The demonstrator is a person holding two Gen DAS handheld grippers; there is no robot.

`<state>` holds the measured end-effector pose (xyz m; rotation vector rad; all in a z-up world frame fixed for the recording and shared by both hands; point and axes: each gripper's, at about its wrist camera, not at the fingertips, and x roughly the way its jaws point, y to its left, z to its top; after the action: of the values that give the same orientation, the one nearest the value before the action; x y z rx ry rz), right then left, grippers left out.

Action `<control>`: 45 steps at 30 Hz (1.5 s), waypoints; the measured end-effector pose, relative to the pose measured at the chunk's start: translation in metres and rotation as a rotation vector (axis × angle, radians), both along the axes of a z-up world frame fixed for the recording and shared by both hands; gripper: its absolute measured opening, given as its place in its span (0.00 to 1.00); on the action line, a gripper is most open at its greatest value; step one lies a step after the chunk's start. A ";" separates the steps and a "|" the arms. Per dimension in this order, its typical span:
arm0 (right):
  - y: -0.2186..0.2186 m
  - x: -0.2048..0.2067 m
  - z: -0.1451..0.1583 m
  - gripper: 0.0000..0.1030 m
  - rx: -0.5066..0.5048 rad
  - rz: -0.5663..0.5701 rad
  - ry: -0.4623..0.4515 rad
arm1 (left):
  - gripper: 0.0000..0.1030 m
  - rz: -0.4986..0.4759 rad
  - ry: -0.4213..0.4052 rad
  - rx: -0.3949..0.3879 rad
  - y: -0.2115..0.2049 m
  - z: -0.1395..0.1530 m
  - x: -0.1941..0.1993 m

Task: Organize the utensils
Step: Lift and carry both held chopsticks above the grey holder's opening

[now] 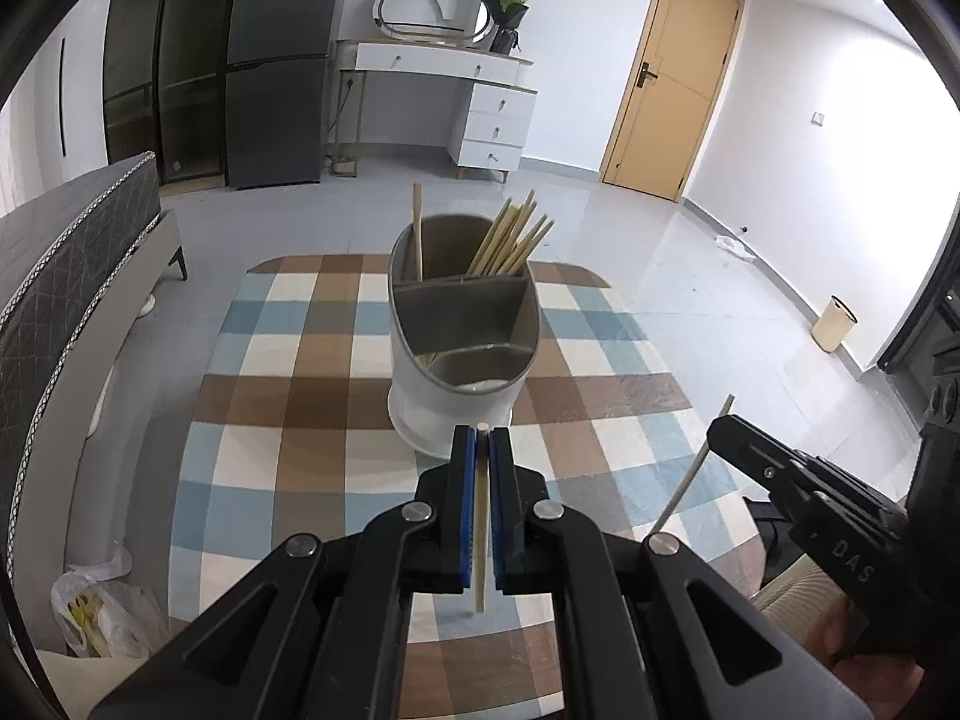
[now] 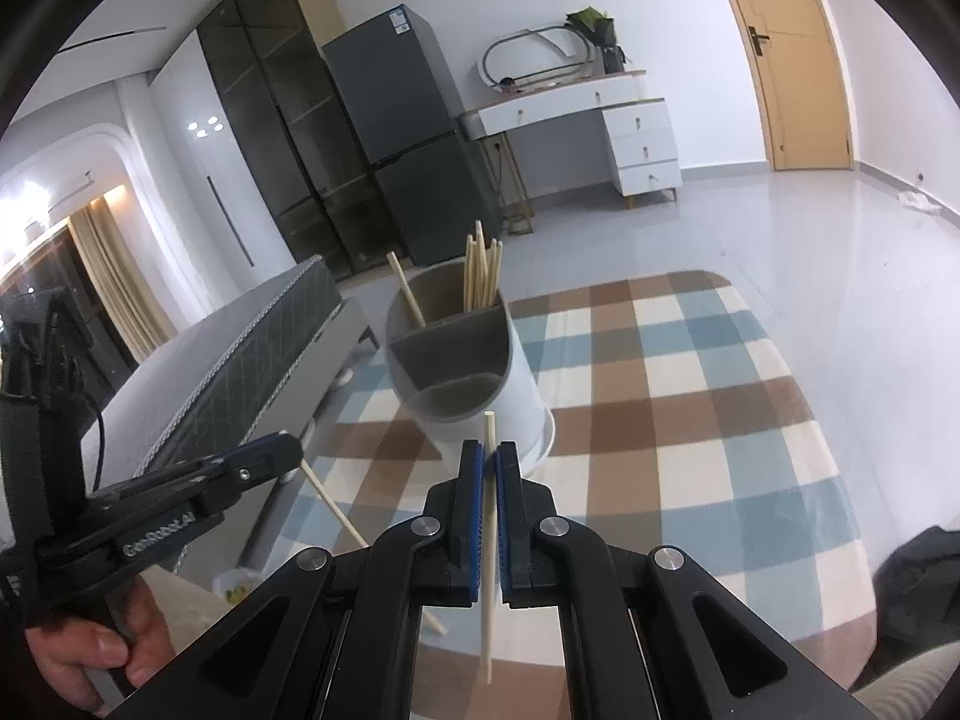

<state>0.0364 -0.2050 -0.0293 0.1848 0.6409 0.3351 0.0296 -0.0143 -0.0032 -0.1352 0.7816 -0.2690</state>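
Holding chopsticks [image 1: 510,240], divided utensil holder [image 1: 462,348]

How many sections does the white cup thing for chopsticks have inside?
3. The holder has two back sections, one with a single chopstick and one with a bunch of chopsticks, plus one big front section whose bottom is partly hidden.

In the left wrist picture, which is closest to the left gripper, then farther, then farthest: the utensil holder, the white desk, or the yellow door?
From the left gripper:
1. Utensil holder, just ahead on the checked table.
2. White desk, against the back wall.
3. Yellow door, back right, farthest.
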 end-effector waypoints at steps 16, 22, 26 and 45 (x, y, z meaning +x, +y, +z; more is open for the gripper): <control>0.008 0.053 0.085 0.03 -0.006 0.016 -0.175 | 0.00 -0.038 -0.109 -0.058 0.020 0.096 0.044; 0.021 0.092 0.120 0.03 0.010 0.039 -0.228 | 0.00 -0.023 -0.160 -0.046 0.027 0.126 0.076; 0.032 0.115 0.135 0.03 0.009 0.054 -0.267 | 0.00 -0.023 -0.183 -0.033 0.028 0.135 0.097; 0.037 0.179 0.085 0.03 0.086 0.022 -0.224 | 0.00 -0.043 -0.110 0.008 0.023 0.084 0.154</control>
<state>0.2151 -0.1676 0.0559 0.2190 0.4078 0.3991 0.1840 0.0084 0.0807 -0.0953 0.6771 -0.3119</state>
